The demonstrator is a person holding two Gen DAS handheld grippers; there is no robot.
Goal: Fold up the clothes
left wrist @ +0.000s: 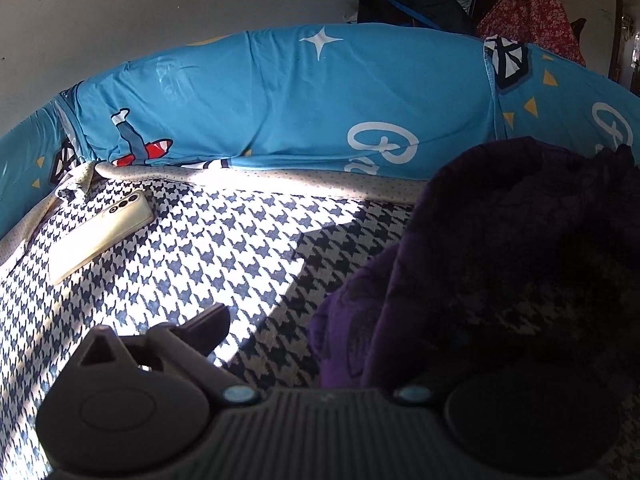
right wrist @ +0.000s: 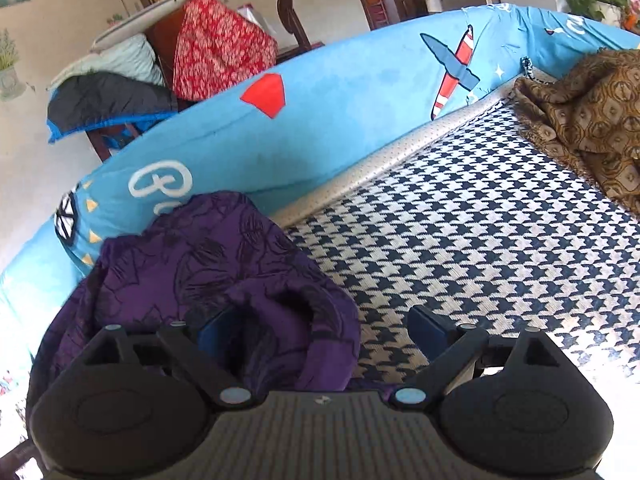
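A crumpled purple garment (left wrist: 500, 260) with a dark floral print lies on the houndstooth mat (left wrist: 220, 248), against the blue cushion. In the left wrist view it covers my left gripper's (left wrist: 320, 328) right finger; the left finger (left wrist: 208, 320) stands bare and swung wide over the sunlit mat. In the right wrist view the purple garment (right wrist: 208, 256) bunches over the left finger (right wrist: 218, 332) of my right gripper (right wrist: 322, 332), and a fold of it lies between the wide-apart jaws. The right finger (right wrist: 428, 332) is over bare mat (right wrist: 480, 240).
A pale phone (left wrist: 102, 236) lies on the mat at far left. A long blue printed cushion (right wrist: 340, 120) runs along the mat's far edge. A brown patterned garment (right wrist: 592, 120) is heaped at far right. Beyond the cushion are a red floral cloth (right wrist: 216, 52) and a dark jacket (right wrist: 104, 100).
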